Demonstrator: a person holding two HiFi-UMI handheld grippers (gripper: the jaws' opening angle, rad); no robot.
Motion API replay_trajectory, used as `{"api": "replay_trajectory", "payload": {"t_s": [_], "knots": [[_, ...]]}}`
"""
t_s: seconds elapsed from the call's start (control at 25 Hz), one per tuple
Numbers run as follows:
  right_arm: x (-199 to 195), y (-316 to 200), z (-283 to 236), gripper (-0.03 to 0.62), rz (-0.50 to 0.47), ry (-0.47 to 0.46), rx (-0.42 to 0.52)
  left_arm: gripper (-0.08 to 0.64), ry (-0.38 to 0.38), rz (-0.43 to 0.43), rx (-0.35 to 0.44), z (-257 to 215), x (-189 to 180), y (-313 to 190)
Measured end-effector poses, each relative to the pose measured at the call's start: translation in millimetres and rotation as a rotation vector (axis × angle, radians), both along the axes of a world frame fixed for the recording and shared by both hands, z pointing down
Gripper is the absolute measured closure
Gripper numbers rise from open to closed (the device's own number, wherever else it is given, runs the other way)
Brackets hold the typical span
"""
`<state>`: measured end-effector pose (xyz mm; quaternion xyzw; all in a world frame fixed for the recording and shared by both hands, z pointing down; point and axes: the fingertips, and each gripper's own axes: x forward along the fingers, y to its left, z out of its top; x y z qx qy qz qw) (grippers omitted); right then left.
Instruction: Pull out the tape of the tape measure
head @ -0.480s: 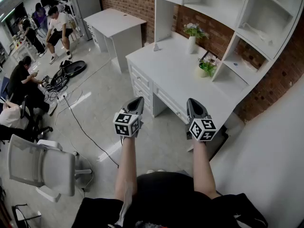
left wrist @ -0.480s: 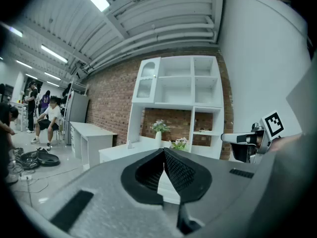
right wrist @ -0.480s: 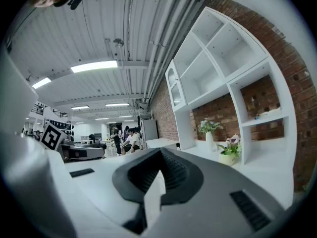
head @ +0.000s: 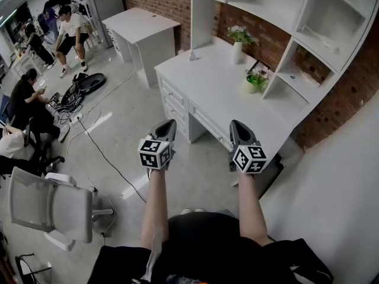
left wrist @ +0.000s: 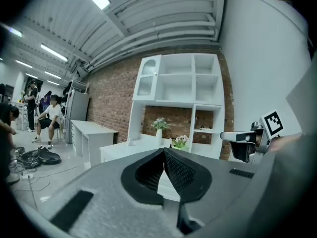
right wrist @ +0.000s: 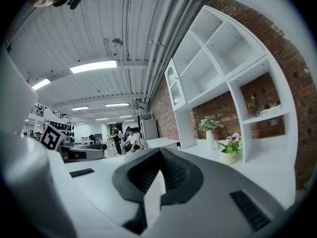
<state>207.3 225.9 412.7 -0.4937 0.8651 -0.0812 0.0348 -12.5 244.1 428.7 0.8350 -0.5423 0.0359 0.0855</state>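
No tape measure shows in any view. In the head view my left gripper (head: 169, 124) is held out in front of the body, above the floor just short of the white desk (head: 220, 93). My right gripper (head: 235, 125) is level with it, over the desk's front edge. Both point toward the desk. Each has its jaws closed tip to tip with nothing between them. In the left gripper view the left gripper (left wrist: 164, 150) is shut and empty, and the right gripper's cube appears at the far right. The right gripper (right wrist: 159, 151) looks the same in its own view.
A white vase with flowers (head: 238, 49) and a small potted plant (head: 256, 81) stand on the desk under white shelves (head: 331, 22). A second white desk (head: 139, 27) is further back. An office chair (head: 53, 209), floor cables (head: 95, 144) and several people (head: 29, 102) are to the left.
Both grippers have shifted slightly toward the desk and up in the picture. Their jaws stay shut.
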Motion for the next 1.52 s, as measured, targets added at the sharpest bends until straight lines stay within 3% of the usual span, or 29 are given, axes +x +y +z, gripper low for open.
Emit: {"api": "replay_trajectory", "payload": {"t_s": [0.72, 0.88, 1.0, 1.08, 1.52], "knots": [[-10.8, 7.8, 11.0, 0.594, -0.030, -0.011, -0.010, 0.549, 0.014, 0.012, -0.009, 11.3, 2.7, 6.1], [-12.9, 7.2, 9.8, 0.559, -0.037, -0.019, -0.005, 0.544, 0.020, 0.024, 0.008, 10.0, 3.7, 6.0], [-13.6, 6.3, 9.5, 0.505, -0.032, -0.029, -0.005, 0.409, 0.033, 0.028, 0.011, 8.7, 2.0, 6.4], [-13.8, 5.6, 10.4, 0.495, -0.030, -0.034, -0.007, 0.383, 0.033, 0.029, 0.012, 9.7, 0.5, 7.0], [-21.7, 8.1, 11.5, 0.472, 0.010, -0.047, 0.006, 0.376, 0.033, 0.046, 0.019, 14.1, -21.9, 5.7]]}}
